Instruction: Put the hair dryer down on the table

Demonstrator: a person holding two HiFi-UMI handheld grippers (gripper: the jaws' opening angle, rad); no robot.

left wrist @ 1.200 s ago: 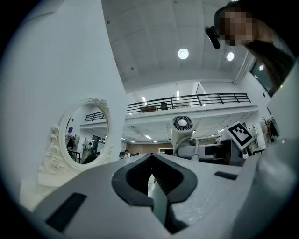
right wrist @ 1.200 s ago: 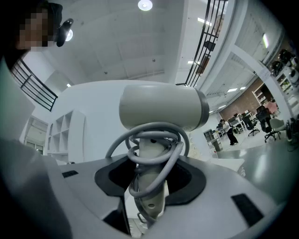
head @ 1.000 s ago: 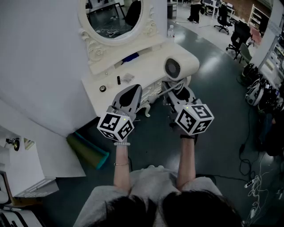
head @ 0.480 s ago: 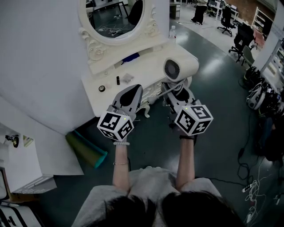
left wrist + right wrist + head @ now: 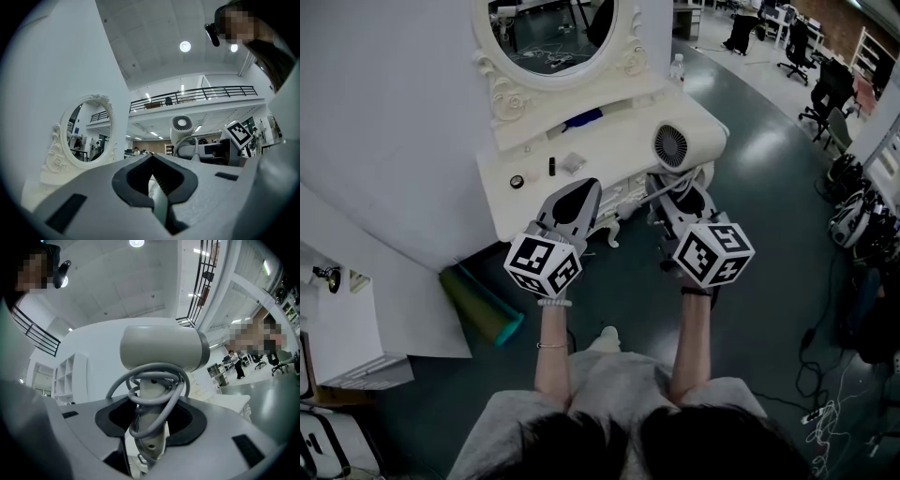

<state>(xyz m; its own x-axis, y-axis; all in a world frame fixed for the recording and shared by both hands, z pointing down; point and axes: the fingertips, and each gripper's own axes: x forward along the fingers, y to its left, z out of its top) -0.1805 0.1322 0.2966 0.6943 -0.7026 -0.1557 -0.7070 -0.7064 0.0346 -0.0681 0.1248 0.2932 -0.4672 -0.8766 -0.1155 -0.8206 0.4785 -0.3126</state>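
Note:
A white hair dryer (image 5: 673,147) stands upright in my right gripper (image 5: 677,190), its round rear grille turned up toward the head camera. In the right gripper view the jaws are shut on the handle of the dryer (image 5: 161,348), and its grey cord (image 5: 154,380) is looped round that handle. The dryer's head hangs over the right end of the white vanity table (image 5: 609,150). My left gripper (image 5: 573,197) is held beside it near the table's front edge, shut with nothing in it. The left gripper view shows the left gripper (image 5: 152,180) and the dryer (image 5: 180,129) to its right.
An oval mirror (image 5: 553,33) in an ornate white frame stands at the table's back. A black ring (image 5: 517,182), a small dark tube (image 5: 551,167), a clear wrapper (image 5: 573,162) and a blue item (image 5: 581,119) lie on the left half. A teal roll (image 5: 483,305) lies on the floor.
Both grippers and the dryer keep their places relative to the table. Only the head view has shifted a little.

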